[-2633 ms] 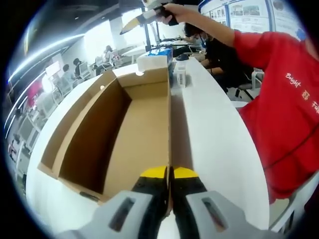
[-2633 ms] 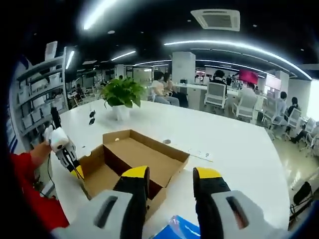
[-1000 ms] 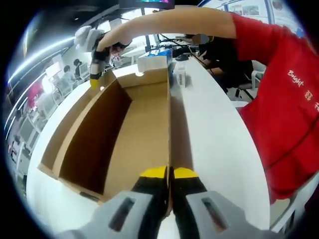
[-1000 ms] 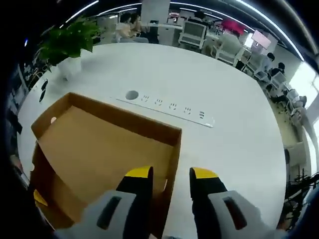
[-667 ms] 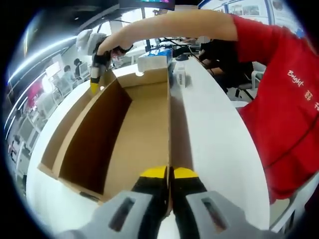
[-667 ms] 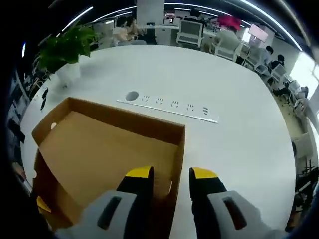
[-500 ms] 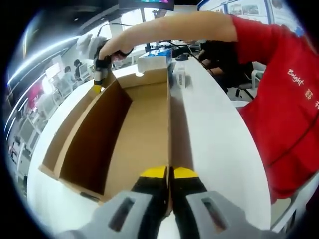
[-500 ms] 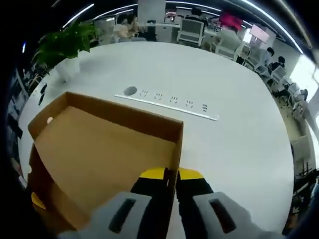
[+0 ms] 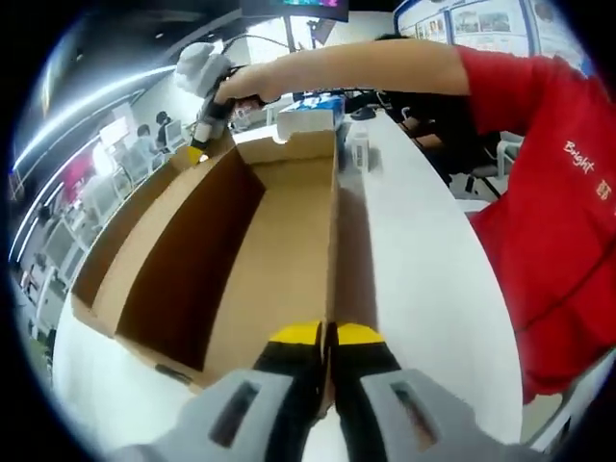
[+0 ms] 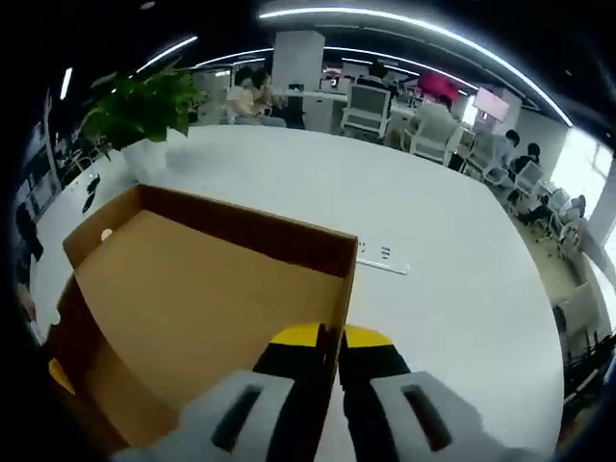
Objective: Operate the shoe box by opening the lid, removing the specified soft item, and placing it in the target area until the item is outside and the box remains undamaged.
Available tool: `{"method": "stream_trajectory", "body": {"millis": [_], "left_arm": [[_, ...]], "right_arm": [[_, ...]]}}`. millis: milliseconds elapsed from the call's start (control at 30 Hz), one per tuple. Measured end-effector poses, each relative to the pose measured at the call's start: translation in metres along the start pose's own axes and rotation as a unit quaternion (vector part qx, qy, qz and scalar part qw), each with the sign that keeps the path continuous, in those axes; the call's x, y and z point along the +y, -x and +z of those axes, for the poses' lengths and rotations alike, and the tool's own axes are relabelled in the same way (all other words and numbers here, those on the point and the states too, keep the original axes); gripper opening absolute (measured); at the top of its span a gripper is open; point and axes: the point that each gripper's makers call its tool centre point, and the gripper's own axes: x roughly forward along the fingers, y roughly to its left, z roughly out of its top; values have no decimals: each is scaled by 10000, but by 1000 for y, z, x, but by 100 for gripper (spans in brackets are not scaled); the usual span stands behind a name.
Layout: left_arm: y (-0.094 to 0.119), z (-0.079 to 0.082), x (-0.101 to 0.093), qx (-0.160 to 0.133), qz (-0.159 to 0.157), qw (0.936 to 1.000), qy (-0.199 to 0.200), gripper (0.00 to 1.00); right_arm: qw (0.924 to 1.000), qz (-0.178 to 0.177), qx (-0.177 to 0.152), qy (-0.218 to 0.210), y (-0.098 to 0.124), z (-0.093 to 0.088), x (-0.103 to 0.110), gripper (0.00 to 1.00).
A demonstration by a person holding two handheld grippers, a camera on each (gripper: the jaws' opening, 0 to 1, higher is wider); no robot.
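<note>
- While both tools grip it, the white table point(image 10: 462, 289) is the largest thing in sight, a broad curved top reaching toward the far rows of office chairs point(image 10: 423, 130) in the right gripper view, and running past the right side of the box in the left gripper view point(image 9: 423, 289).
- Next in size is the open cardboard shoe box point(image 9: 279, 250), resting on that table with its brown floor bare and its walls upright; in the right gripper view point(image 10: 192, 298) it fills the near left part of the scene, and no soft item can be made out inside it.
- To the right in the left gripper view, a person in a red shirt point(image 9: 558, 212) stands close beside the table, one bare arm point(image 9: 356, 67) stretched across above the far end of the box.
- At the near edge, the left gripper point(image 9: 325, 334) has its yellow-tipped jaws pressed together on the box's right wall.
- At the box's corner in its own view, the right gripper point(image 10: 329, 336) likewise has its jaws pinched onto the wall's top edge; from the left gripper view it appears at the far left corner of the box point(image 9: 204, 146), held in the person's hand.
- Far left stands a potted green plant point(image 10: 144, 106).
- A white power strip point(image 10: 383, 258) lies on the table just beyond the box.
</note>
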Motion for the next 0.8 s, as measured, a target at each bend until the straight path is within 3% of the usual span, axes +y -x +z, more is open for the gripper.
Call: {"method": "stream_trajectory", "body": {"millis": [100,167,200,233,333,500,600,800], "left_arm": [[0,-1,1,86,82,9999,27,2],[1,1,0,95,70,9999,102,2],[2,1,1,106,86,9998,166,3],[2,0,2,118,102,9997,213,3],[3,-3,5,179,123,9991,364,3],[-3,1,7,293,245,9981,475,4],[-3,-1,6,381,271,9979,441,4],[-2,-4,8,385,325,9975,485,6]], "right_arm": [[9994,-114,-287,177,4,8,-1,5],[9948,-238,-575,807,10,16,-2,6],[9947,-253,-637,766,12,19,-3,6],[9949,-112,-890,468,20,22,3,6],[9880,-106,-1468,477,33,35,4,6],[9794,-332,-1989,-116,49,28,-1,4],[9760,-363,-2121,-328,57,20,-4,3],[9729,-348,-2271,-272,73,19,0,3]]}}
